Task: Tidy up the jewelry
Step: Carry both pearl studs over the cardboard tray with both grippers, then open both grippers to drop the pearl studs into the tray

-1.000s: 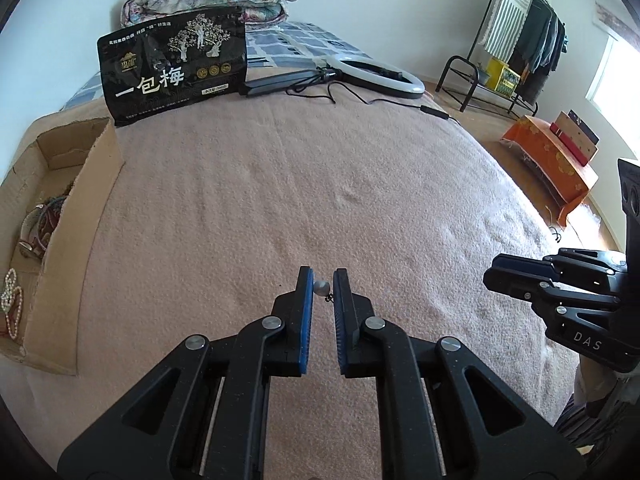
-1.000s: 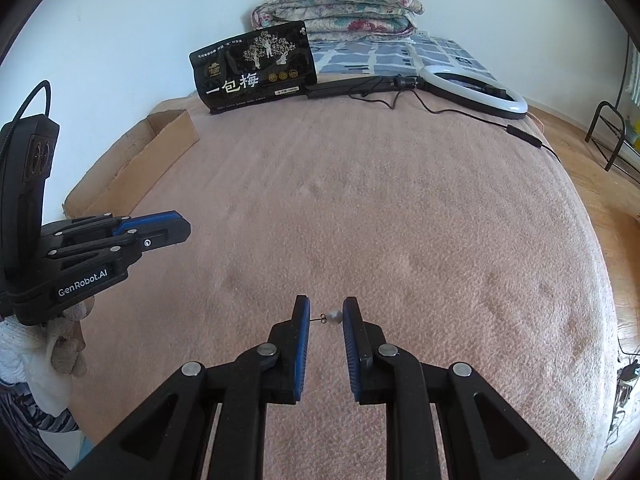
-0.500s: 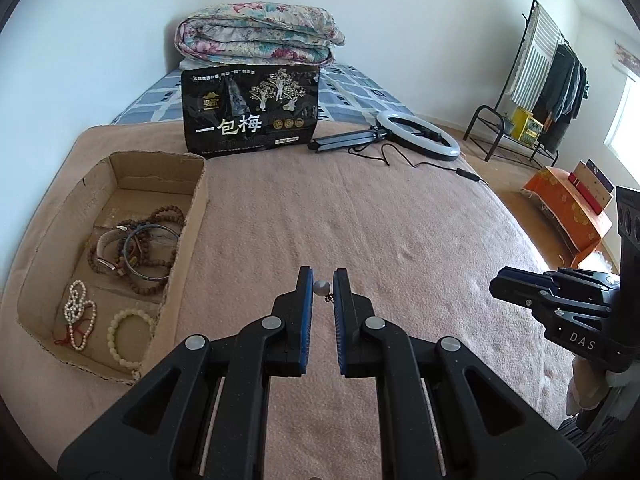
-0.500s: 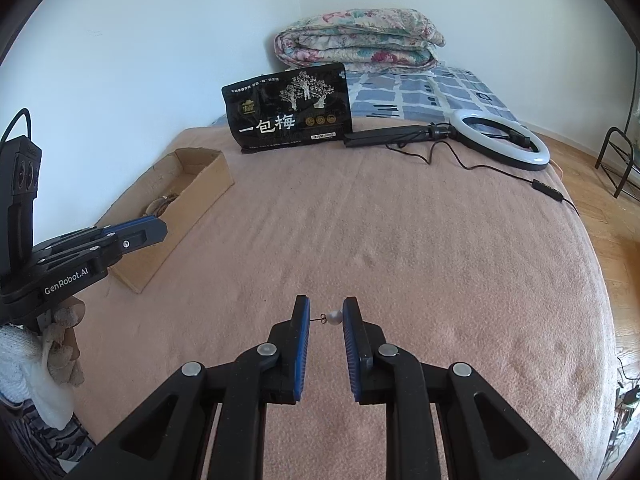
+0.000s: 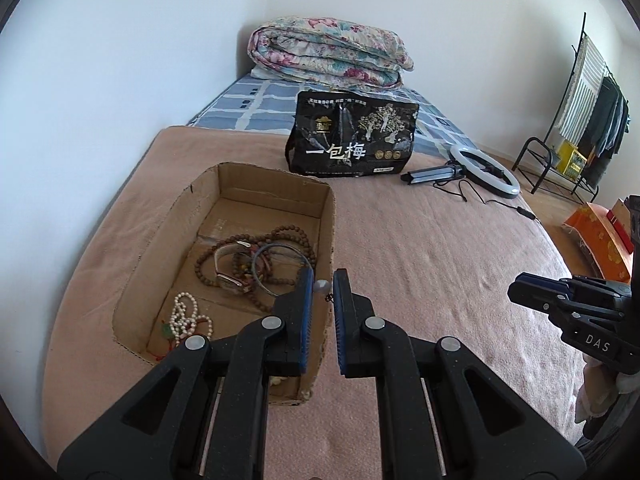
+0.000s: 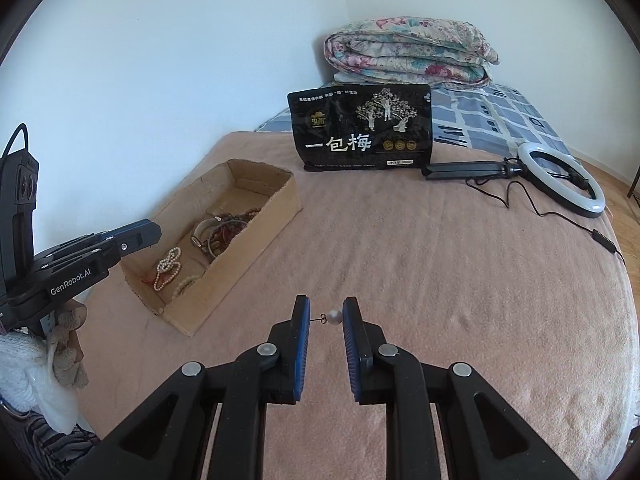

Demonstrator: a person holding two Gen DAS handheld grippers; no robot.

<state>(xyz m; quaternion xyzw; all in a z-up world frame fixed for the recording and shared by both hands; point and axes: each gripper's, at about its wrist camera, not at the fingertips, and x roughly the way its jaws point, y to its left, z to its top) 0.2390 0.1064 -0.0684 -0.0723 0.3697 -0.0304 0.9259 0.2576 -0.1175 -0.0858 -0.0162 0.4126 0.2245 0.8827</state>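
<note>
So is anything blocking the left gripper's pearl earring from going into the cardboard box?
Nothing visible does. The left gripper holds its pearl earring at the near right wall of the open-topped cardboard box. Bead bracelets and a pearl strand lie on its floor.

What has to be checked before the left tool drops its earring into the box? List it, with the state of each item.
1. Left tool grips its pearl earring: ok, pearl sits between the fingertips.
2. Left tool is above the cardboard box: cannot tell; the tips line up with the box's near right wall, not clearly inside.
3. Landing spot free: ok, bare cardboard shows at the far end, beyond the bead bracelets and watch.
4. Right tool holds the second earring: ok.
5. Right tool is out of the way: ok, it hangs over the blanket, apart from the box.
</note>
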